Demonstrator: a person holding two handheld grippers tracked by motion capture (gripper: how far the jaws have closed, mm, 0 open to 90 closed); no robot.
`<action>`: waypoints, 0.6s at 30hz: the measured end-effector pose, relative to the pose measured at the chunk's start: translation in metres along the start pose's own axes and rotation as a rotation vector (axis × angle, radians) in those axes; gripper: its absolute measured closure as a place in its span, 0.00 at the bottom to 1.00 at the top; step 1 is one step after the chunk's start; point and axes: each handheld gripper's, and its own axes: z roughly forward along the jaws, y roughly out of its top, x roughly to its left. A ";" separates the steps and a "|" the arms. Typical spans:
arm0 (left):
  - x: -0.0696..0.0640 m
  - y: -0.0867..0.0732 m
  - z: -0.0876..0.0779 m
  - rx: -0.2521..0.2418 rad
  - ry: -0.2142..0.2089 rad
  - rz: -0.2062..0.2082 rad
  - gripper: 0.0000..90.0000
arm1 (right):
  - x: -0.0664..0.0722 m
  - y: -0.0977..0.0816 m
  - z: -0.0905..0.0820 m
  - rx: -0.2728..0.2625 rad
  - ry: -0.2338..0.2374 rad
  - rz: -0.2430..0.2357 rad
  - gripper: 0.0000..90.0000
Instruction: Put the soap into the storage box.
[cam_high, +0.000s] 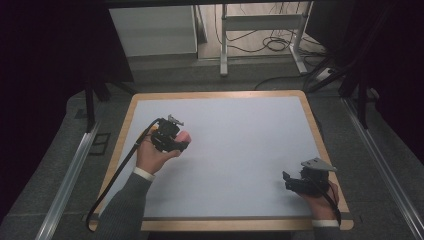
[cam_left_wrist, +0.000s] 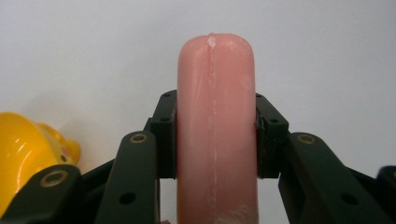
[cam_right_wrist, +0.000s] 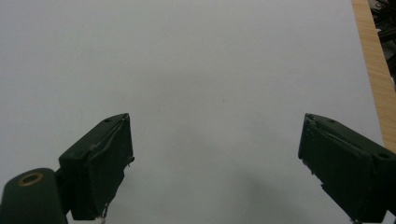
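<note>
Here the left gripper (cam_high: 172, 134) clamps the pink sausage (cam_left_wrist: 215, 135) above the bench's (cam_high: 240, 150) left edge – carrying looks underway, setting down likely next – while the right gripper (cam_right_wrist: 215, 154) rests spread, holding nothing, near the right corner

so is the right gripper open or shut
Open: in its own view the right gripper has its jaws wide apart, with bare white table between them.

A pale grey, wood-edged rectangular bench (cam_high: 240, 150) is occupying the centre, sitting on dark grey carpeted floor (cam_high: 45, 165). A glossy yellow rounded plastic toy (cam_left_wrist: 28, 158) is lying on its surface. Behind, a white metal frame (cam_high: 260, 30) is standing over tangled black cables (cam_high: 272, 44).
</note>
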 end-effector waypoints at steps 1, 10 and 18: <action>0.001 0.000 -0.001 -0.001 -0.001 0.000 0.67 | 0.000 0.000 0.000 0.000 -0.001 0.000 0.11; 0.010 -0.003 -0.007 -0.004 0.019 -0.016 0.67 | 0.000 0.000 0.000 0.000 -0.003 0.001 0.11; 0.017 -0.006 -0.009 -0.005 0.029 -0.030 0.67 | -0.001 -0.001 0.000 0.002 -0.004 0.001 0.11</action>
